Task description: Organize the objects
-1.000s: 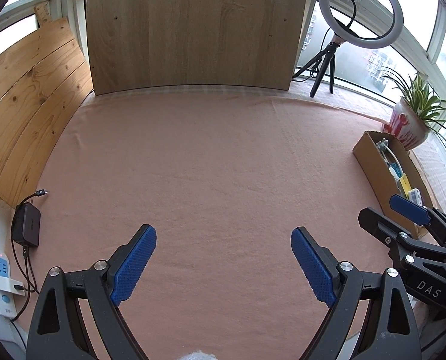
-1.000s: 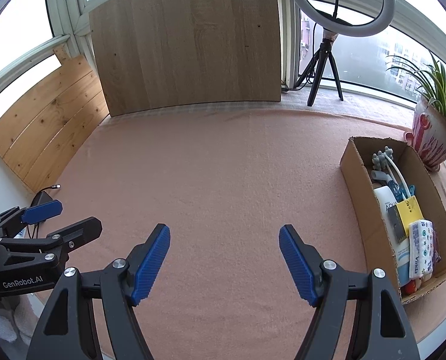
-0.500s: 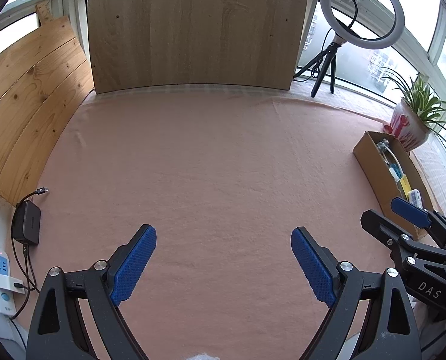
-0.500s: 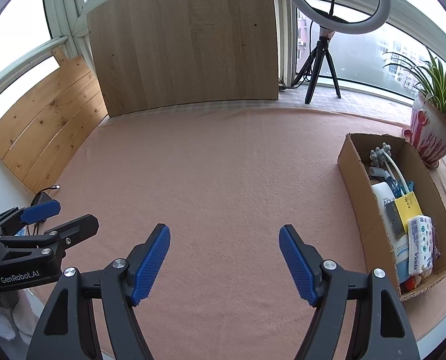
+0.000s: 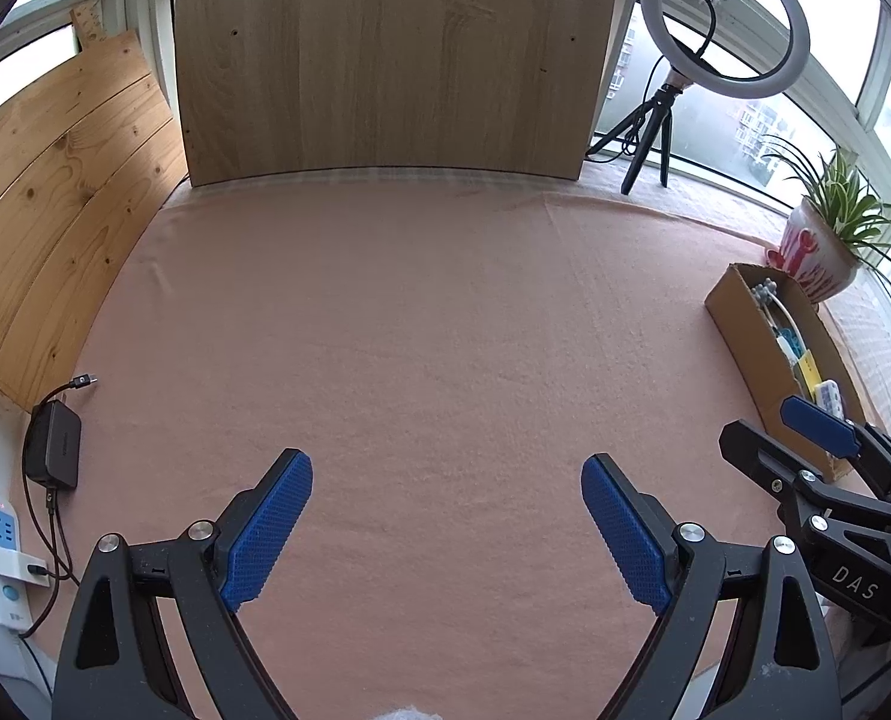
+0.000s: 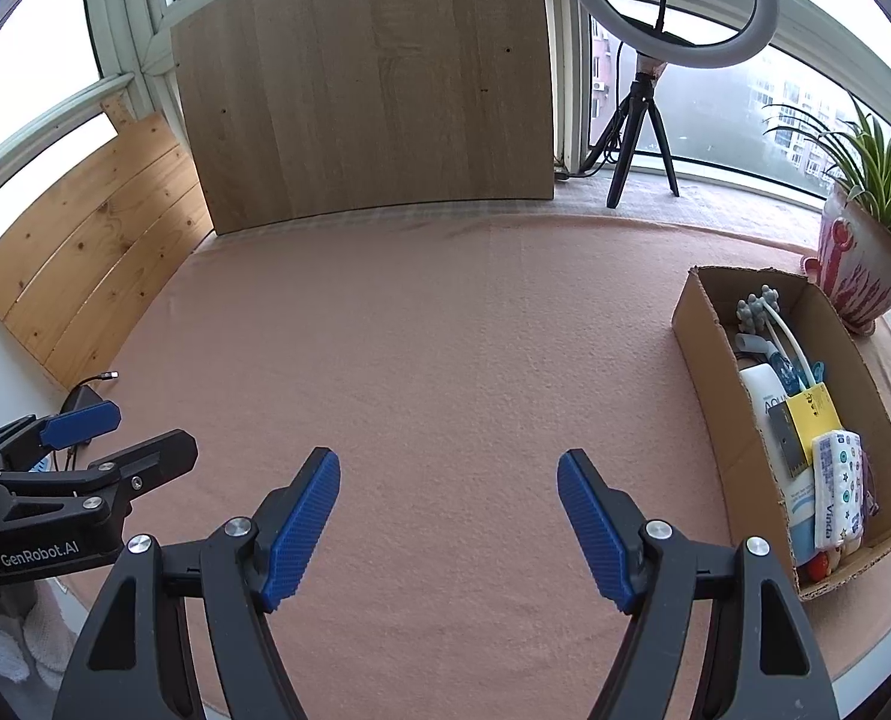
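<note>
Both grippers, left gripper and right gripper, hang with jaws spread and nothing between them above my pink cloth-covered surface. Everything sits packed in the open brown cardboard box at right, so sorting looks finished; next I'd simply pull away.

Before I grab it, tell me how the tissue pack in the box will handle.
The tissue pack looks soft and light: a printed plastic wrapper around a plump block, so it would probably squash under the claw rather than resist. The glossy film may be slippery. It lies wedged among other items at the near end of the cardboard box, so lifting it could drag its neighbours.
</note>
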`<state>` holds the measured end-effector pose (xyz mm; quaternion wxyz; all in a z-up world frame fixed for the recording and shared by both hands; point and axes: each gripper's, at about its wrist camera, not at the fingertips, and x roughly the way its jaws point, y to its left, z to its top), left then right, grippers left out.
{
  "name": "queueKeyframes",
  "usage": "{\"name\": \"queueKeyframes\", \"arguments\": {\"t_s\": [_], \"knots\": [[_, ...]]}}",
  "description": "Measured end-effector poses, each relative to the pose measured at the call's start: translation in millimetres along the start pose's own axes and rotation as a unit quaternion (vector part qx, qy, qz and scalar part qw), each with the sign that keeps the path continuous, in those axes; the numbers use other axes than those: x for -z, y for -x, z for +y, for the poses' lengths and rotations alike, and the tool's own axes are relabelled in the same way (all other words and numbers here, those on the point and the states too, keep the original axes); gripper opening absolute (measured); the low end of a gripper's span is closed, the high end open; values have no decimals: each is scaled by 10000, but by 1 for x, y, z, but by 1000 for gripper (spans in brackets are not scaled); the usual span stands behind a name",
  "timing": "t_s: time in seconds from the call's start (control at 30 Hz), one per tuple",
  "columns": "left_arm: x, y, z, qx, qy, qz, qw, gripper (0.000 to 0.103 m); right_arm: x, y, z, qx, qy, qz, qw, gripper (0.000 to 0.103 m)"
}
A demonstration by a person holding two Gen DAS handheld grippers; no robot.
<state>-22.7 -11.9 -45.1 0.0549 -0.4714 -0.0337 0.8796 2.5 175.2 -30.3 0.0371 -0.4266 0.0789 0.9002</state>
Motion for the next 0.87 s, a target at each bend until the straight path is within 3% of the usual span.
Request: {"name": "queueKeyframes", "arguments": {"t_s": [0.6,0.87], "knots": [[-1,-6,-1,29,14,51,10000,93,2,-6,-1,-9,-52,98,9999,72],[-1,-36,13,-45,176,219,9996,93,10,-30,-5,98,-31,314,9995,75]]}}
